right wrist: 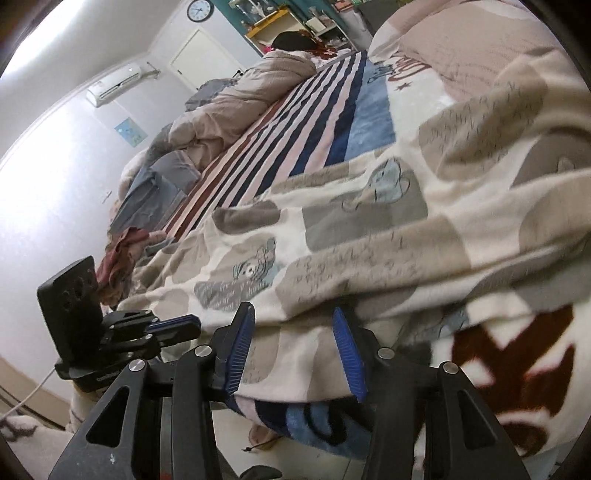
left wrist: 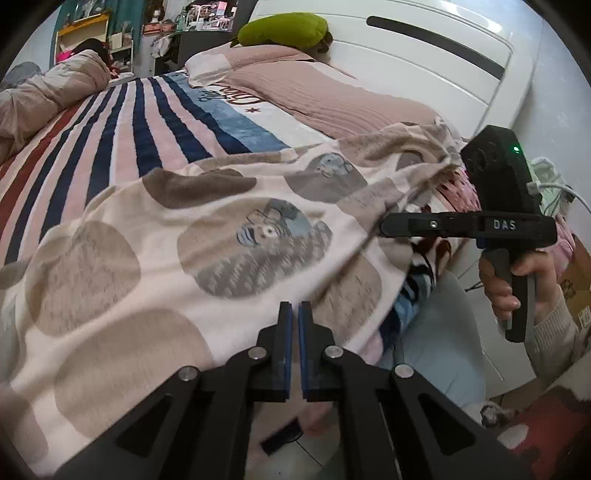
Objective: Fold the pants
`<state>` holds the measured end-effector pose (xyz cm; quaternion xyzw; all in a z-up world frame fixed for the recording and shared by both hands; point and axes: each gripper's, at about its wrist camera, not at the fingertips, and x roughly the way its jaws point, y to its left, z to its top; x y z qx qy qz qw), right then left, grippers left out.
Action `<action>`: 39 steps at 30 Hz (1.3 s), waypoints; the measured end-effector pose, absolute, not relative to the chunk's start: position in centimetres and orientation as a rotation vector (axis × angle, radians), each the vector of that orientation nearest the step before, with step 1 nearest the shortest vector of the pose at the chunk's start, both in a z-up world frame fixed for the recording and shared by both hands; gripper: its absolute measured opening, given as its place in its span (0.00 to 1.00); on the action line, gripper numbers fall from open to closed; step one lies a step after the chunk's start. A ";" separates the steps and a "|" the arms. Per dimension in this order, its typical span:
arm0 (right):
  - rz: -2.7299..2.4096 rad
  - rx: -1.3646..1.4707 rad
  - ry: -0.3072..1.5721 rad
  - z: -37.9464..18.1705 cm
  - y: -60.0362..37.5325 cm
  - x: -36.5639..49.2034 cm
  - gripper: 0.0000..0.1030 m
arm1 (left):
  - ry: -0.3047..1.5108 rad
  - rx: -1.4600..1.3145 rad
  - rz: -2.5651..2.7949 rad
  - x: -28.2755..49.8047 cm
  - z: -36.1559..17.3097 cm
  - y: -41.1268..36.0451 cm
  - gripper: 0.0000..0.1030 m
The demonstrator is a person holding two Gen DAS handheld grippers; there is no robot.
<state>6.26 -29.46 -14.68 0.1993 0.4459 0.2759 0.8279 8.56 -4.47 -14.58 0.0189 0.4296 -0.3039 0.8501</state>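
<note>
The pants (left wrist: pixel 192 236) are cream with beige and grey patches and cartoon prints. They lie spread on the striped bed, hanging over its near edge; they also fill the right wrist view (right wrist: pixel 388 236). My left gripper (left wrist: pixel 294 308) is shut at the cloth's near edge; no cloth shows between its pads. My right gripper (right wrist: pixel 293 325) is open, its blue pads (right wrist: pixel 240 347) either side of the pants' hanging edge. In the left wrist view the right gripper (left wrist: pixel 384 226) points at the cloth from the right.
The striped blanket (left wrist: pixel 110 140) covers the bed. A pink pillow (left wrist: pixel 325 92) and a green cushion (left wrist: pixel 284 29) lie by the white headboard (left wrist: pixel 424 55). A rumpled duvet (right wrist: pixel 236 99) sits at the far side. Dark red clothing (right wrist: pixel 118 258) lies near the edge.
</note>
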 end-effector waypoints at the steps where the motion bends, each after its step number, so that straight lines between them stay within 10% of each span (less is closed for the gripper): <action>1: 0.588 0.427 0.952 -14.8 -29.4 6.1 0.39 | 0.907 0.041 -0.631 8.3 -14.7 -4.4 0.01; 5: 0.596 0.437 0.960 -14.9 -29.0 5.7 0.40 | 0.871 0.090 -0.575 7.7 -14.8 -4.2 0.09; 8: 0.598 0.427 0.957 -14.6 -28.4 5.7 0.40 | 0.834 0.138 -0.563 7.5 -14.2 -4.0 0.55; 16: 0.626 0.437 0.957 -14.7 -27.6 5.4 0.40 | 0.849 0.321 -0.517 8.9 -14.5 -3.8 0.54; 24: 0.614 0.450 0.963 -15.1 -27.5 5.4 0.40 | 0.875 0.264 -0.496 9.0 -14.9 -3.2 0.02; 39: 0.559 0.521 0.938 -15.0 -29.1 5.2 0.47 | 0.894 0.075 -0.541 3.3 -16.1 -2.6 0.01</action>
